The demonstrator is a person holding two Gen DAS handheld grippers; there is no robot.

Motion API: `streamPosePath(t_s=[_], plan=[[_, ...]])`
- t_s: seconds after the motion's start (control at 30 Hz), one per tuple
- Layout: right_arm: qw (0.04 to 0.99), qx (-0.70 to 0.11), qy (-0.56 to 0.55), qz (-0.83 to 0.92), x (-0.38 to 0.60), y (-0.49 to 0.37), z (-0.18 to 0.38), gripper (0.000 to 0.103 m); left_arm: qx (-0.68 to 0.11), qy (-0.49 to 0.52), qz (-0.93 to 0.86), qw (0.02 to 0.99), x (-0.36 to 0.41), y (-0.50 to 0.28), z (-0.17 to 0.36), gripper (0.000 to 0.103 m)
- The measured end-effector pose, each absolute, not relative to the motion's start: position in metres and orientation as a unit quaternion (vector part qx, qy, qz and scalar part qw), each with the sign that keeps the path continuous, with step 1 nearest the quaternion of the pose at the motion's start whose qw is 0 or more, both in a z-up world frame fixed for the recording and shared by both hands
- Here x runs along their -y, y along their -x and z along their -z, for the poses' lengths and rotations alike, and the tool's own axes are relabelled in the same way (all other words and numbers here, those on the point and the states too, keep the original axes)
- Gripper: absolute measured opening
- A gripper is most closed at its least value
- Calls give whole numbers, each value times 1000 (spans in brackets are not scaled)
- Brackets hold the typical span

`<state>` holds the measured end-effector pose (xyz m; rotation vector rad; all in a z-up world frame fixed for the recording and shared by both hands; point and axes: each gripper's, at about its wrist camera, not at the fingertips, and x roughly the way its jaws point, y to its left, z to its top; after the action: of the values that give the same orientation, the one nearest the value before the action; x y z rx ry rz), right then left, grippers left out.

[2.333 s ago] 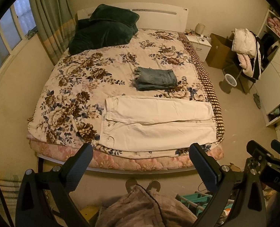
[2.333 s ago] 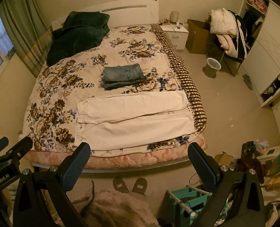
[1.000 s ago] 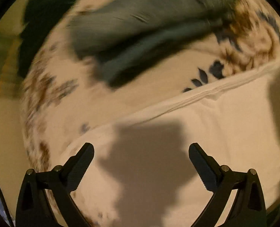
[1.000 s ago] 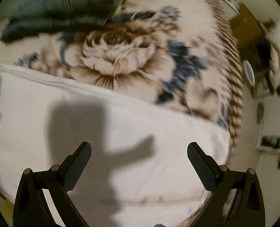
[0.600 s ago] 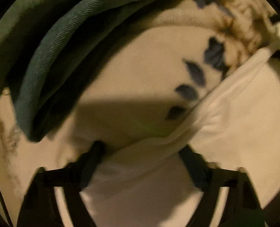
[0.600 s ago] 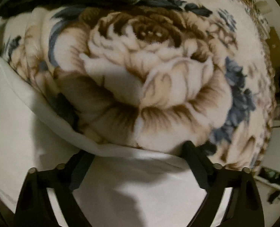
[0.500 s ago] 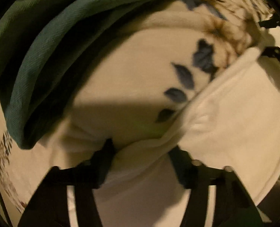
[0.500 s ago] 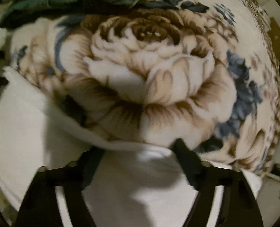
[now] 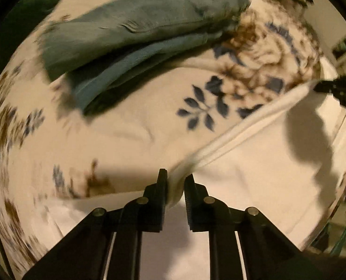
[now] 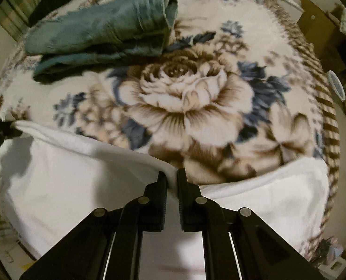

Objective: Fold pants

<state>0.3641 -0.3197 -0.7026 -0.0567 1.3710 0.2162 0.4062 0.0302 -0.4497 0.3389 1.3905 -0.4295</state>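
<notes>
Folded blue jeans [image 10: 98,28] lie on the floral blanket [image 10: 219,107]. A white bin [image 10: 336,85] stands beside the bed

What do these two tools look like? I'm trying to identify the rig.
Both the left tool and right tool are matte black, with two flat ribbed fingers on angular linkage arms joined by silver round pins. No cables, markings or sleeves are visible.
</notes>
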Motion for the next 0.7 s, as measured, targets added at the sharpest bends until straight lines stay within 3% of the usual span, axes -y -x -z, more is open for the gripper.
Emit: streamPosePath(t_s=[0.1,0.17,0.4,0.53,0.67,0.7], plan=[[782,-616,42,-86,319,-310,671,9,-635,-106,184,743,-50,-333,426,12],[776,-627,23,-70,319,-280,665,9,-641,-77,170,744,-29,-282,439,11],[700,-712,-44,-27,332,-164,727,9,-712,12,116,693,-27,-177,528,11],[656,-751,-74,-9,331,-137,774,10,-731,19,111,673,-21,-161,576,15],[635,-767,-89,-7,333,-144,778,13,-723,58,87,683,-33,-161,561,19],[630,-771,-95,-8,334,-145,776,14,-719,72,80,687,-36,-161,555,25]])
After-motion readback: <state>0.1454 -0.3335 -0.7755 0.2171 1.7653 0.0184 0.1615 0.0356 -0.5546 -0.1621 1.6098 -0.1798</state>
